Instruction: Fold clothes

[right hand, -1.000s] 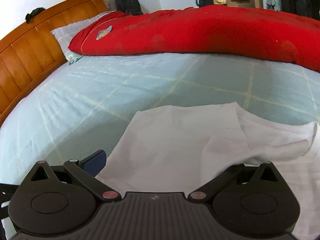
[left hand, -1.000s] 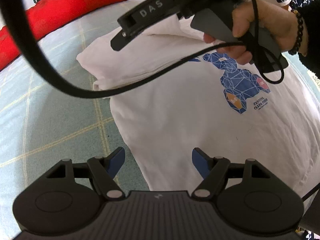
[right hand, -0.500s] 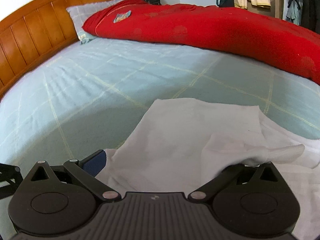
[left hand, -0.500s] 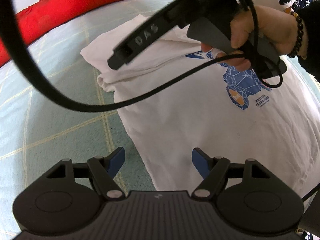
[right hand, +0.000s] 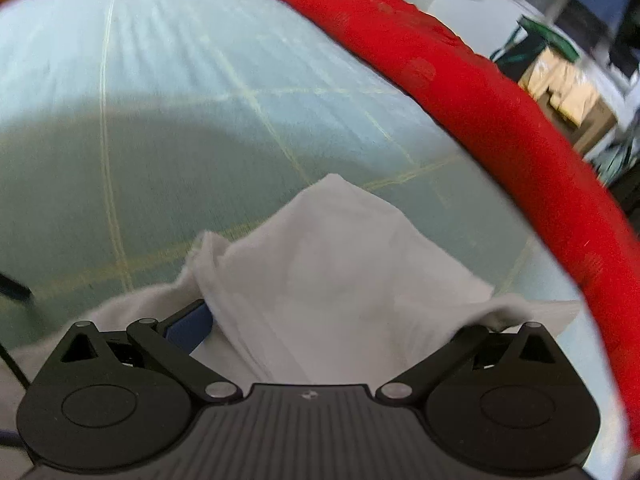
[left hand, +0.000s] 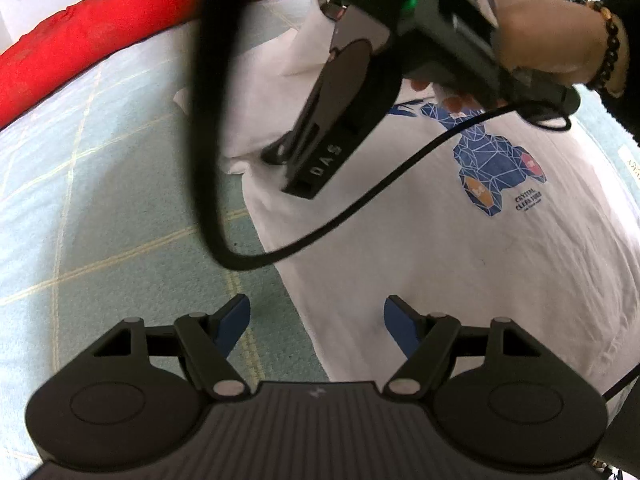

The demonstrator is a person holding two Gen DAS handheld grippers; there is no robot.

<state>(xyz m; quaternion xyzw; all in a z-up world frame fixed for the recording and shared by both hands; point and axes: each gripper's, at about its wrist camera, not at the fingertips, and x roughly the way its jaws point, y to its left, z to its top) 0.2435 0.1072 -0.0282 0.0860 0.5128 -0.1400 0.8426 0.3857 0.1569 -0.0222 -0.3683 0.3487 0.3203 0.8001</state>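
right gripper (left hand: 296, 172): swung from level and pointing left to nose-down onto the white T-shirt (left hand: 460, 260) ahead of the left jaws | its view rolled, red quilt (right hand: 500, 120) now slanting down the right | sleeve fold (right hand: 332, 248) carried inward, bunched between the right jaws | black cable (left hand: 208, 120) hangs steeper.
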